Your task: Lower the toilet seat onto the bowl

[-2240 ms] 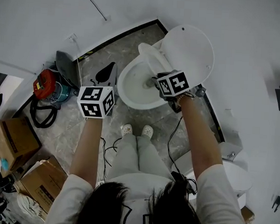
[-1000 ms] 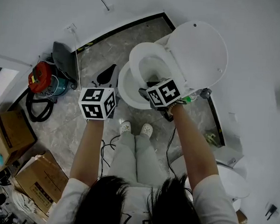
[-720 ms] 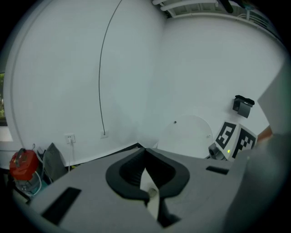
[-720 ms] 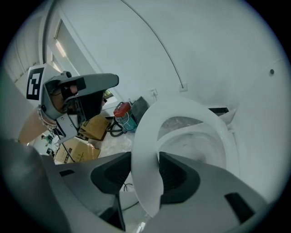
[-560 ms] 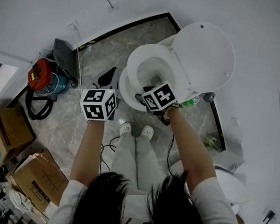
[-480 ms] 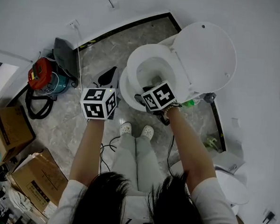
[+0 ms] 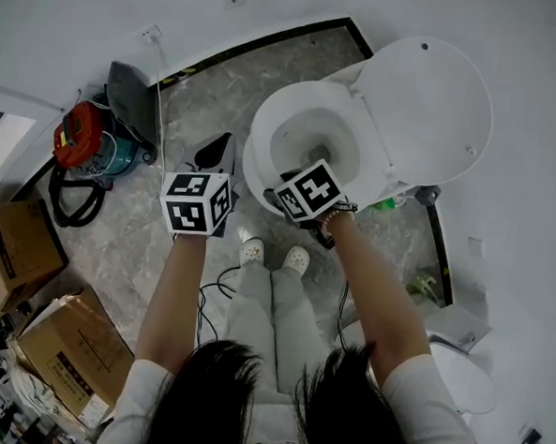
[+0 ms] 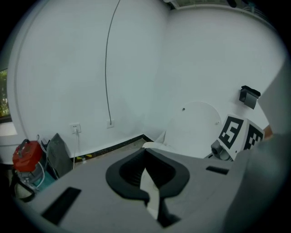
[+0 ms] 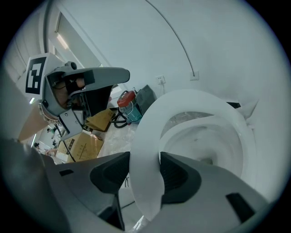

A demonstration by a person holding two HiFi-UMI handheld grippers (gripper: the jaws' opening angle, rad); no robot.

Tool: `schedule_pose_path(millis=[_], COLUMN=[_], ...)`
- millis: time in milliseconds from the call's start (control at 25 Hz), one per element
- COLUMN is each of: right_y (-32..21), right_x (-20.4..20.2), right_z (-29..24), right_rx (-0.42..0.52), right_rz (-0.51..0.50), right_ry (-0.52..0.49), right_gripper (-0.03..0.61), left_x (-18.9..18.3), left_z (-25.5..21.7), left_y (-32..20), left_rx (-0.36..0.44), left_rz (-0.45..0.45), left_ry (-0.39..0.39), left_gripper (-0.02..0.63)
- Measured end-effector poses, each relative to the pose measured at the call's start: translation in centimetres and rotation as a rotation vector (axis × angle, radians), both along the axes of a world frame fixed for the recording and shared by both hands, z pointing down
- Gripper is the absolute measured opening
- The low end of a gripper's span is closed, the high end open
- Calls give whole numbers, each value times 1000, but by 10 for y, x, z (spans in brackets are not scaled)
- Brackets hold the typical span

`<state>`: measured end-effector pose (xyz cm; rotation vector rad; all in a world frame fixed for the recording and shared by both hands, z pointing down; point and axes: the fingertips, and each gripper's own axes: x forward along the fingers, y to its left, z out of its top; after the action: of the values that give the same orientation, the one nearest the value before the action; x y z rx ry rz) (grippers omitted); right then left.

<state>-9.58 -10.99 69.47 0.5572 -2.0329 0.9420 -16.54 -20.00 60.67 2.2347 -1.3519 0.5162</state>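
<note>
The white toilet seat (image 7: 263, 136) lies nearly flat over the bowl (image 7: 316, 144), and a thin gap still shows above the bowl rim (image 9: 204, 141) in the right gripper view. My right gripper (image 7: 303, 192) is at the seat's front edge. Its jaws (image 9: 145, 170) have just been opening a little, and the seat rim (image 9: 148, 136) still fills the space between the pads. The round lid (image 7: 426, 99) stands open behind. My left gripper (image 7: 214, 156) hangs left of the bowl, shut and holding nothing (image 8: 144, 152).
A red and teal machine (image 7: 76, 148) with a black hose (image 7: 67, 208) sits at the left wall beside a dark panel (image 7: 131, 90). Cardboard boxes (image 7: 68, 349) lie lower left. Cables (image 7: 213, 283) trail near my shoes (image 7: 271, 255). Another white fixture (image 7: 461, 378) is lower right.
The seat has swung down from near the lid to almost flat on the bowl, with my right gripper going down with it. My left gripper has sunk slightly.
</note>
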Motion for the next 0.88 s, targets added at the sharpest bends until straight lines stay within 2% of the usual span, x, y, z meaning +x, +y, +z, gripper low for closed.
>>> schedule_pose_path(millis=[240, 480, 880], right_y=[4, 8, 13], right_x=[-13, -23, -36], right_z=[28, 59, 105], right_rx=[2, 7, -12], right_rz=[-36, -60, -94], right_ry=[43, 112, 182], right_gripper=[229, 229, 233], left_x=[-15, -32, -54], left_z=[26, 32, 48], left_y=[0, -9, -15], left_rx=[-35, -32, -50], left_rz=[-46, -86, -106], left_ry=[14, 27, 23], left_gripper=[9, 9, 9])
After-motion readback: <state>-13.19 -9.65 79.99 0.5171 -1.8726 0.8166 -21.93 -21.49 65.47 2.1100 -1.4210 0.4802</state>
